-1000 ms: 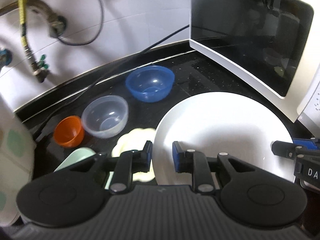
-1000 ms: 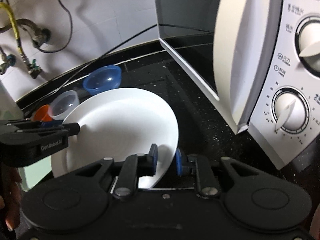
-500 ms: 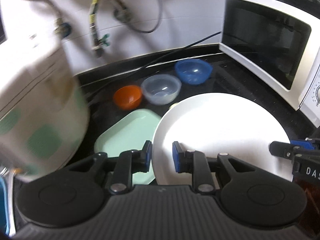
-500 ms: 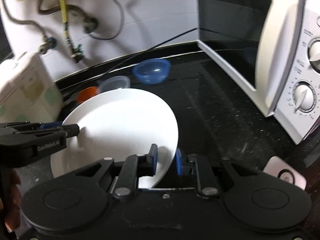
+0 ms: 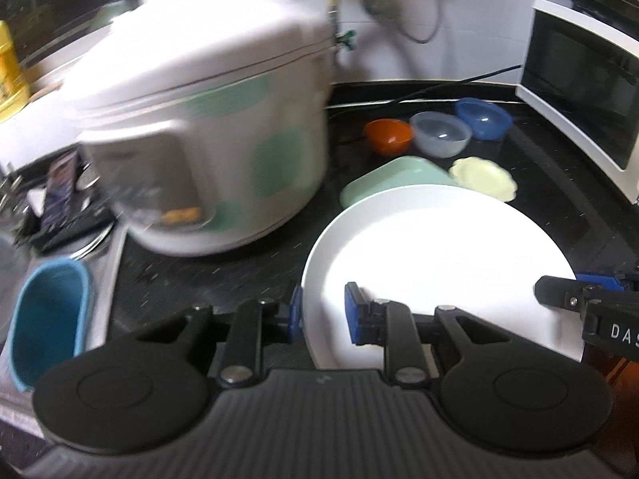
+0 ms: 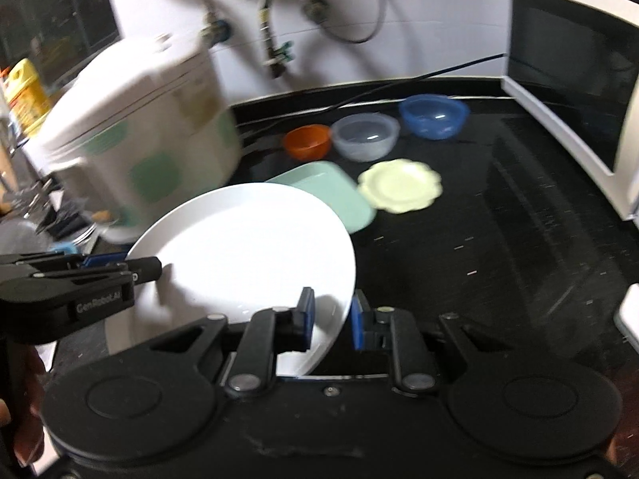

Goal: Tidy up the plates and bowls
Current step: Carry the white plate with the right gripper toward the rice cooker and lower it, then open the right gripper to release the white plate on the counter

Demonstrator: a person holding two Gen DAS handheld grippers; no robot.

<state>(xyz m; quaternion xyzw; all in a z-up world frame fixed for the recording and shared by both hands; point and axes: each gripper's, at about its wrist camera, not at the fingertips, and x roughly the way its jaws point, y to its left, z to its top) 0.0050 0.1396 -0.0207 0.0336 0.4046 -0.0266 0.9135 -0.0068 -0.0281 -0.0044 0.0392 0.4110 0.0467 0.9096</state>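
While both pairs of fingers pinch opposite edges of the white plate point(image 5: 431, 255), it hangs clear above the black bench point(image 6: 499, 247), tilted a little. The left gripper point(image 5: 322, 313) has its blue pads closed on the plate's near left rim, one pad on top and one under the edge. The right gripper point(image 6: 331, 321) clamps the near right rim the same way, the rim passing between its two blue pads. In the left wrist view the right gripper's black tip reaches in over the plate's right edge; in the right wrist view the left gripper comes in from the left, with part of a hand point(image 6: 20, 411) behind it.

Just past the left fingers, to their left, stands a white rice cooker point(image 5: 207, 127) with green patches, blurred. A blue cup point(image 5: 48, 319) sits at the near left beside a metal surface.

Beyond the plate's far rim lies a pale green rectangular dish point(image 6: 331, 191), partly hidden under the plate, and just right of it a pale yellow scalloped saucer point(image 6: 401, 191), flat on the bench. Farther still, three bowls stand in a row near the wall: an orange bowl point(image 6: 307, 141), a clear bowl point(image 6: 365, 135) and a blue bowl point(image 6: 433, 115), close beside one another. To the far right of the fingers stands a white microwave point(image 6: 575, 92), and pipes and a cable hang on the white wall behind
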